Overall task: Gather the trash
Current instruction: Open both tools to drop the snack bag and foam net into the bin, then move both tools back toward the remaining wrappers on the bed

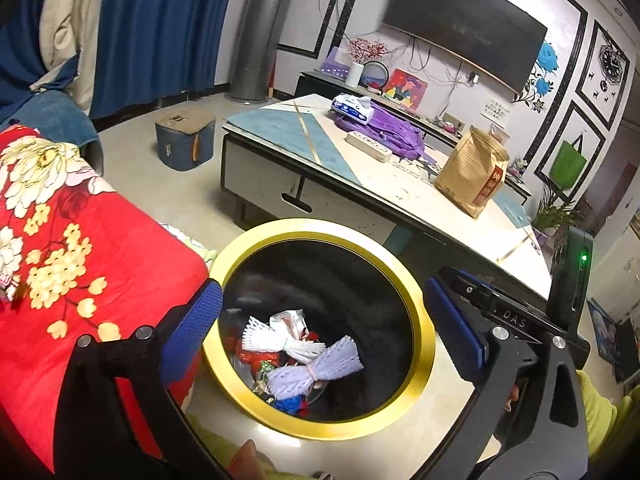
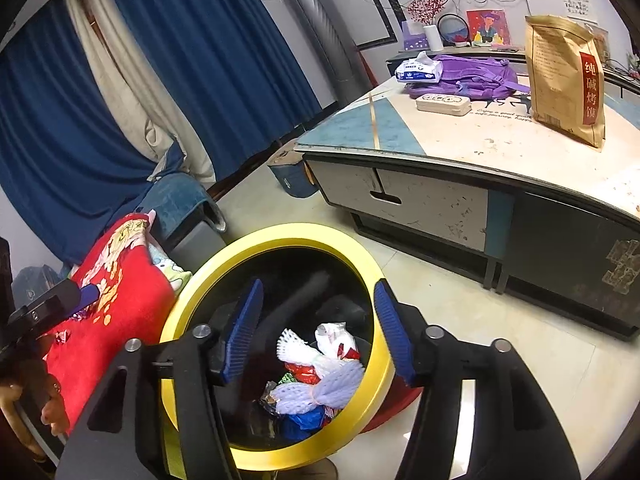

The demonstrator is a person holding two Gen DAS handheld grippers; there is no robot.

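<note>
- Two grippers hang over the bin: our left gripper (image 1: pixel 322 316) has its blue pads (image 1: pixel 192 332) spread wide with nothing between them, and our right gripper (image 2: pixel 318 330) is likewise open and holds nothing.
- Beneath both sits the trash bin (image 1: pixel 420 316), round with a yellow rim and a dark inside, standing on the pale floor.
- At its bottom we see the trash: white foam fruit nets (image 2: pixel 320 390), a crumpled white wrapper (image 2: pixel 334 336), red wrappers (image 1: pixel 256 358) and a blue scrap (image 2: pixel 300 420), all lying loose and touching one another.
- Just beside the bin, on our left, lies a red floral blanket (image 1: pixel 72 248).
- Beyond the bin stands a low coffee table (image 2: pixel 460 136) with a drawer front.
- On the table we find a brown paper bag (image 2: pixel 564 80) standing upright, a cream power strip (image 2: pixel 443 104), a purple backpack (image 2: pixel 472 76) and a tissue pack (image 2: pixel 418 68) resting against the backpack.
- Farther off hang blue curtains (image 2: pixel 200 64), and a television (image 1: pixel 464 28) is mounted on the wall.
</note>
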